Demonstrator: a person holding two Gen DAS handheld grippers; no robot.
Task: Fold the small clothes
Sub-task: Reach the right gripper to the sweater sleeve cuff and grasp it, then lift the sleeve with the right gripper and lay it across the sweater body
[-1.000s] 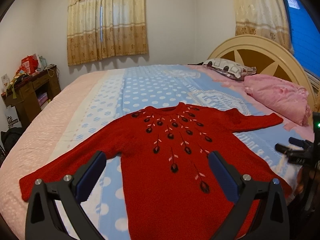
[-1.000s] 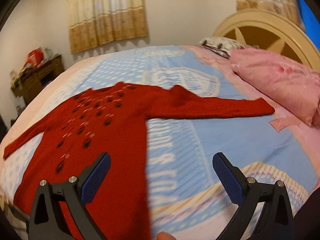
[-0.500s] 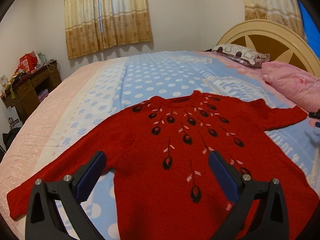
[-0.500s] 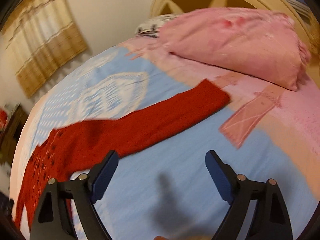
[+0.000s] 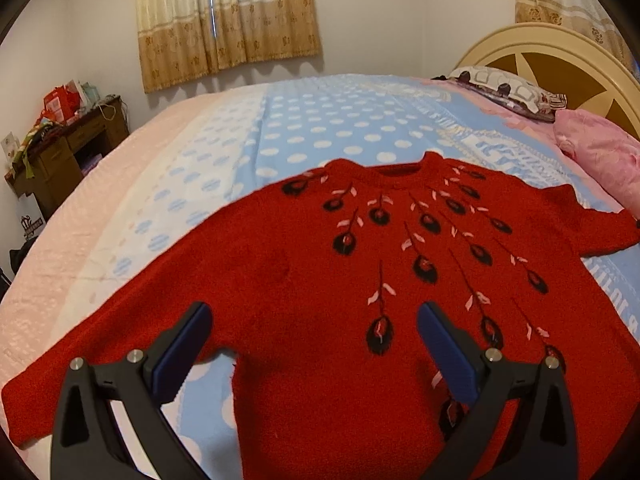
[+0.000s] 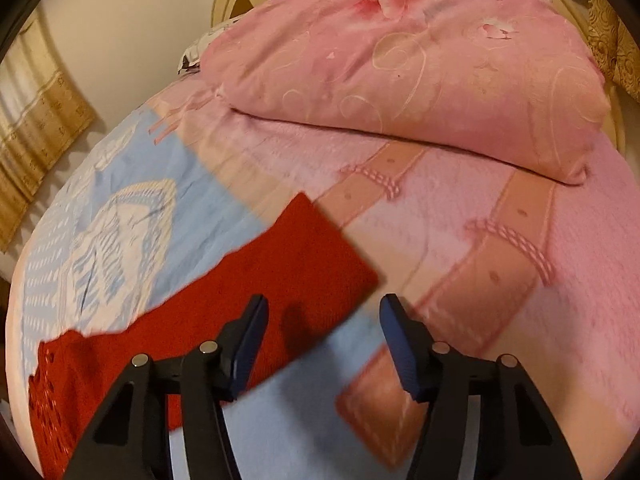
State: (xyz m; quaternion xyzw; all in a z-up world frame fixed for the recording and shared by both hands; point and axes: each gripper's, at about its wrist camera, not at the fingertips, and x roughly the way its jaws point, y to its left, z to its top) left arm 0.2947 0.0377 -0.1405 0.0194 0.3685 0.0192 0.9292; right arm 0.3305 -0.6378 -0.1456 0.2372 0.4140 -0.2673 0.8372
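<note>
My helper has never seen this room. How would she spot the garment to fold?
On the big bed with the cream headboard, it lies flat across the blue dotted blanket. It is the red sweater, sleeves outstretched, the only thing with dark feather motifs fanning from its neckline.

Open bedspread (image 6: 280, 432) lies at lower centre of the right view; the pink pillow (image 6: 420, 64) blocks the upper right, near the sleeve end (image 6: 312, 264).

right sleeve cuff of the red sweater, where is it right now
In the right wrist view the cuff lies flat on the bed, just ahead of the open right gripper, below the pink pillow.
</note>
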